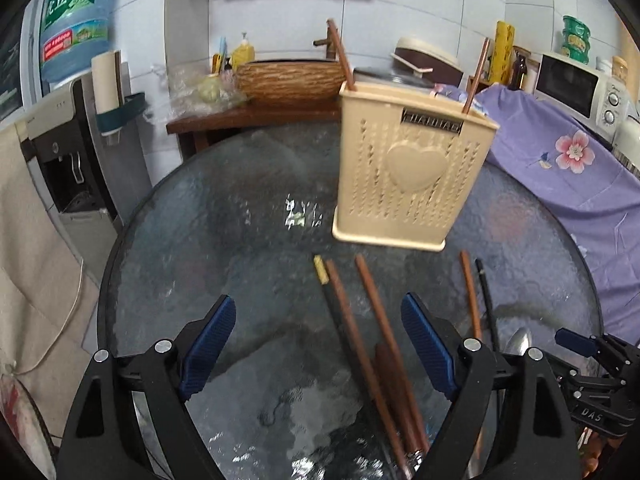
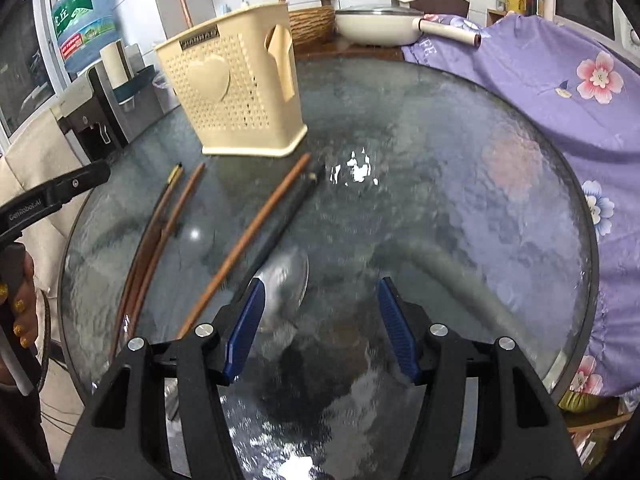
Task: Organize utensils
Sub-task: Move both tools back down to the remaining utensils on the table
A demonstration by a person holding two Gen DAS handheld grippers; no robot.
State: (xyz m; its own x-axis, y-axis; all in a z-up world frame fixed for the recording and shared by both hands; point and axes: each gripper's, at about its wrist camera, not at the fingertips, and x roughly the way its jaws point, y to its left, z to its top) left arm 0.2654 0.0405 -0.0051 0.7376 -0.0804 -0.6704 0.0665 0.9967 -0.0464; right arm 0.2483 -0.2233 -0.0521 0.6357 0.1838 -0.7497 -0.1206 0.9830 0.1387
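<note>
A beige perforated utensil holder [image 1: 404, 168] with a heart on its side stands on the round glass table [image 1: 224, 216]; two brown chopsticks [image 1: 342, 56] stick out of it. It also shows in the right wrist view [image 2: 236, 92]. Several brown and black chopsticks [image 1: 372, 332] lie on the glass in front of it, between and right of my left gripper's fingers. A metal spoon [image 2: 286, 284] lies by the right gripper's left finger. My left gripper [image 1: 318, 348] is open and empty above the chopsticks. My right gripper [image 2: 322, 328] is open and empty above the glass.
A purple flowered cloth [image 2: 560, 80] covers the right side beyond the table. A water dispenser [image 1: 68, 152] stands at the left. A wooden counter with a basin [image 1: 288, 80] and a pan [image 2: 376, 24] lies behind the table.
</note>
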